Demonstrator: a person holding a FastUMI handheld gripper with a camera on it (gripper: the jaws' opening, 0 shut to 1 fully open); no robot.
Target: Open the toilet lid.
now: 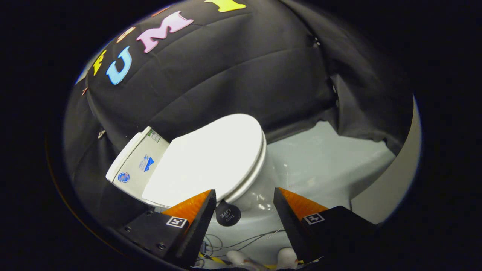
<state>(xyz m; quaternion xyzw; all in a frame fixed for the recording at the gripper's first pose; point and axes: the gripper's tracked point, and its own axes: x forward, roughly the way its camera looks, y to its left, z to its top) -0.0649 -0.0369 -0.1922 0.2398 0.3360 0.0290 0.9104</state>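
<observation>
A white toilet stands just beyond my fingers, its lid (211, 158) lying flat and closed on the seat. The white tank (137, 163) sits behind the lid, carrying small stickers. The rounded bowl (256, 197) shows below the lid's rim, between my fingers. My gripper (244, 195) is open with nothing between its fingers. One finger (199, 214) reaches up to the lid's near side edge; I cannot tell whether it touches. The other finger (292, 214) stands off beside the bowl.
A round black sticker (228, 215) sits on the bowl's side near one finger. Thin wires (241, 241) and some white objects lie on the pale floor (327, 165) below the toilet. Black cloth walls close in behind the tank and beyond the floor.
</observation>
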